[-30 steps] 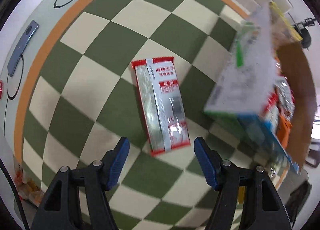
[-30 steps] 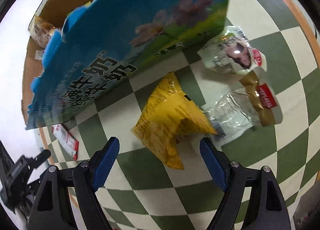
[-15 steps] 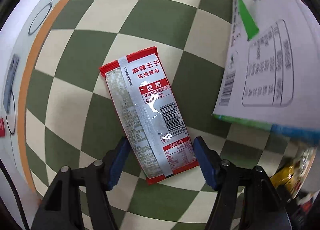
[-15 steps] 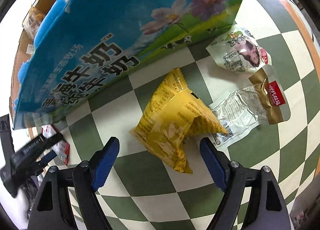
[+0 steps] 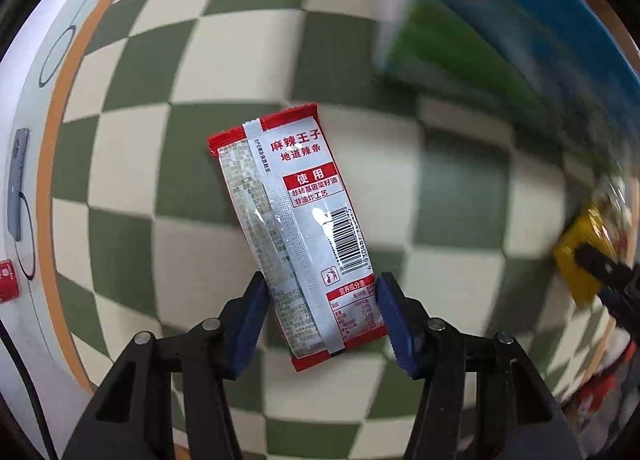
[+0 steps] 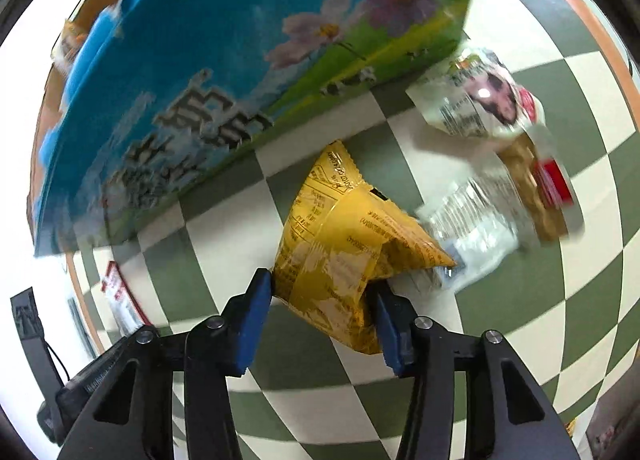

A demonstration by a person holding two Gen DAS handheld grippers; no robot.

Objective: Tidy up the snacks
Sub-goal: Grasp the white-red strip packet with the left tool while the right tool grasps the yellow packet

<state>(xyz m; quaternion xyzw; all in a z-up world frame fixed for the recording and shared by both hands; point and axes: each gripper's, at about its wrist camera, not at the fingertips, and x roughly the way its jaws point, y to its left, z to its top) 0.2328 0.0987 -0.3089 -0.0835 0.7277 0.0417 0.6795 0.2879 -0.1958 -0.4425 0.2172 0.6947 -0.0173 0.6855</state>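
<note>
A red and silver snack packet [image 5: 296,200] lies flat on the green and cream checked cloth [image 5: 132,244]. My left gripper [image 5: 322,280] points straight down over its lower end. Its jaws are closing, and the blue pads [image 5: 252,320] touch both long edges of the packet. A crumpled yellow snack packet [image 6: 336,236] sits between the pads [image 6: 250,324] of my right gripper [image 6: 320,284]. Those jaws are closing too and squeeze its near end. The yellow packet [image 5: 576,256] also shows at the right edge of the left wrist view.
A big blue and green printed carton [image 6: 240,60] stands just behind the yellow packet. Right of it lie a white packet [image 6: 484,100] and a clear packet with a gold and red top [image 6: 500,212]. A grey flat device [image 5: 18,184] lies beyond the cloth's orange border [image 5: 44,180].
The left gripper came down over the red packet and its jaws narrowed onto the lower end. The right jaws went from wide apart to pinching the yellow packet.
</note>
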